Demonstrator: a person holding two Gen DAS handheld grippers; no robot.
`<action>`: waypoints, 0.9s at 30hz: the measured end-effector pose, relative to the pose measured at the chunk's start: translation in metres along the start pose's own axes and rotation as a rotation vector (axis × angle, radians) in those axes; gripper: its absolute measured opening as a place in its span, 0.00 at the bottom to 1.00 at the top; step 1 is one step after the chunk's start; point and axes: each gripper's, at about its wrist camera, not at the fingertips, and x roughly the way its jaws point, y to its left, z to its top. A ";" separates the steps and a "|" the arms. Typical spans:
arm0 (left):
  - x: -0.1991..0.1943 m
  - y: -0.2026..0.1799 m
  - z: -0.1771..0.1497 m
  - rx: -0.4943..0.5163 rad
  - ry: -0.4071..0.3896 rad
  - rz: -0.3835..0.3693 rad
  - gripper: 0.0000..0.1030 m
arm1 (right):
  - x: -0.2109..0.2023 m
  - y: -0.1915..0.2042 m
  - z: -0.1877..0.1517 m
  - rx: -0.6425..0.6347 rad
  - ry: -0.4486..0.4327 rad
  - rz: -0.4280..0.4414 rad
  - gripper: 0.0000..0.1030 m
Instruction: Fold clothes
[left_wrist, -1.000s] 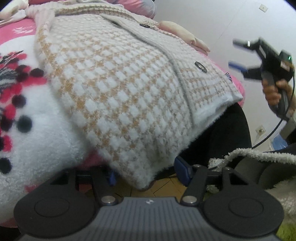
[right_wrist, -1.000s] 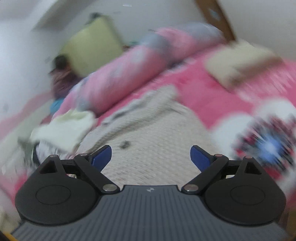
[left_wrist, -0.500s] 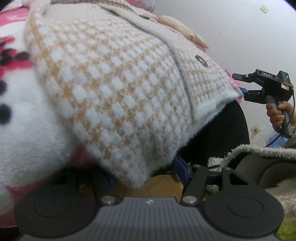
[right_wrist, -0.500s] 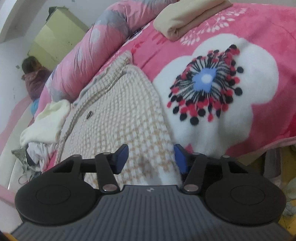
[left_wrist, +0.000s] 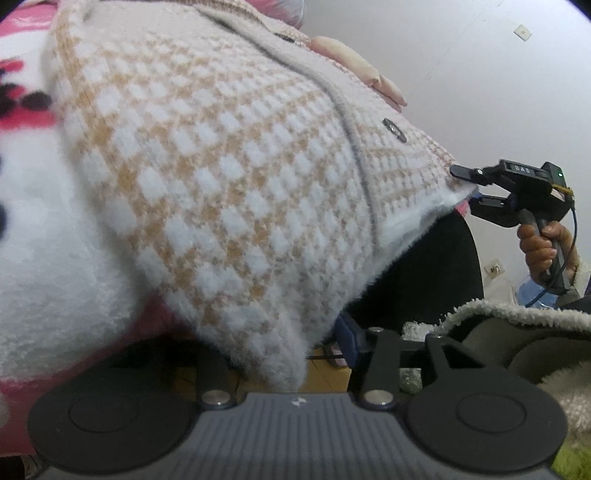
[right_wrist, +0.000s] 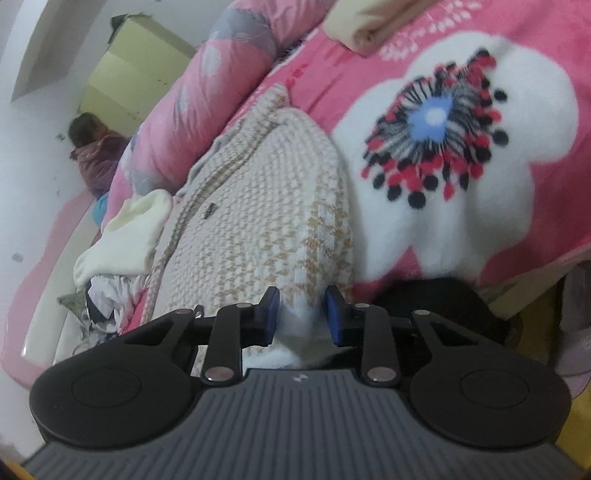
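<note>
A cream and tan houndstooth fleece jacket (left_wrist: 229, 177) with dark buttons lies on a pink flowered blanket (right_wrist: 480, 206), its hem hanging over the bed edge. My left gripper (left_wrist: 291, 358) is around the near hem corner; the cloth hides the left finger, so I cannot tell how far it is shut. My right gripper (right_wrist: 301, 314) has its blue pads (right_wrist: 334, 317) close on either side of the other hem corner, with the white fleece between them. It also shows at the far right of the left wrist view (left_wrist: 476, 184), at the hem.
A rolled pink quilt (right_wrist: 207, 103) lies along the back of the bed. Cream folded clothes (right_wrist: 129, 236) sit left of the jacket. A beige folded item (right_wrist: 373, 22) lies at the top. A dark chair (left_wrist: 424, 273) and a fleece-lined garment (left_wrist: 517, 332) are below the bed edge.
My right gripper swung down to the jacket's hem corner and its jaws narrowed around it. My left gripper moved closer under the near hem corner.
</note>
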 end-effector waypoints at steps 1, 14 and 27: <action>0.001 -0.001 0.000 0.003 0.003 0.001 0.44 | 0.003 -0.001 -0.001 0.011 -0.001 0.006 0.25; -0.020 -0.012 0.005 0.064 -0.065 -0.060 0.11 | -0.009 0.020 -0.009 -0.045 -0.064 0.046 0.06; -0.087 -0.053 0.025 0.221 -0.276 -0.038 0.08 | -0.026 0.065 0.008 -0.131 -0.141 0.147 0.06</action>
